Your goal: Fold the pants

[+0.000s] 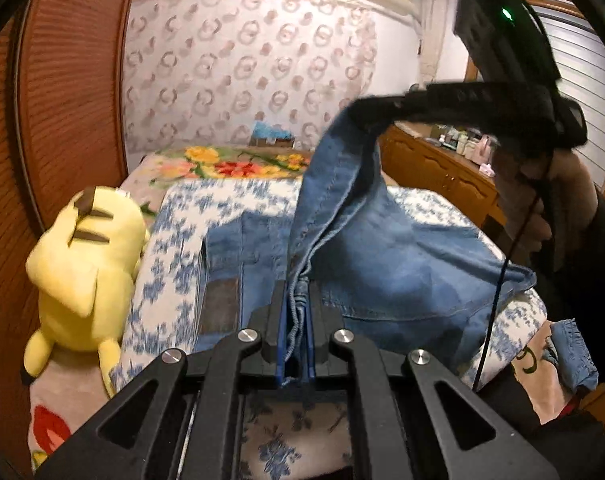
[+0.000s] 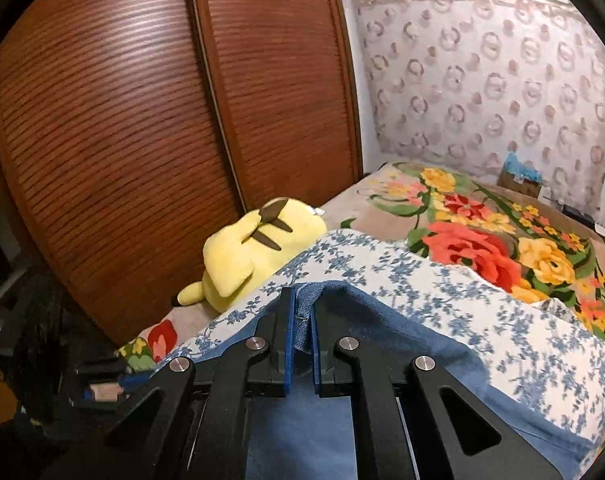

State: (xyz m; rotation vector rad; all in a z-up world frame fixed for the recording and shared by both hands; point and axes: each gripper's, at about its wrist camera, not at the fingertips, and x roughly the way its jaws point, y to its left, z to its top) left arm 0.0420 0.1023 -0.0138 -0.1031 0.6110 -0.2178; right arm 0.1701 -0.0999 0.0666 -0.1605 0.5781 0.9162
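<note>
Two grippers share one garment above a bed (image 2: 482, 248) that fills most of both views: a bright floral blanket (image 2: 502, 240) lies across its far part, and a white quilt with a blue flower print (image 1: 174, 240) covers the near part. On that quilt lie the pants (image 1: 402, 256), blue denim, the waistband end with its dark rear patch (image 1: 218, 304) flat towards the left, while the other end is lifted into a loose tent. A yellow plush toy (image 1: 78, 280) lies at the quilt's left edge, just beside the ribbed wooden wardrobe doors (image 2: 142, 120). The left gripper (image 1: 298, 320) is clamped on a bunched, frayed hem, its blue pads pinching the cloth. The right gripper (image 2: 302, 320) is likewise closed on a fold of denim, and in the left wrist view it is raised high with the cloth draping down from it. My reading is that the fold is only partly made: the leg ends are gathered and raised, but they have not yet been carried over and laid on the waistband half, and smoothing remains. No brand or writing can be read; the patch on the waistband is blurred and shows no legible letters.
</note>
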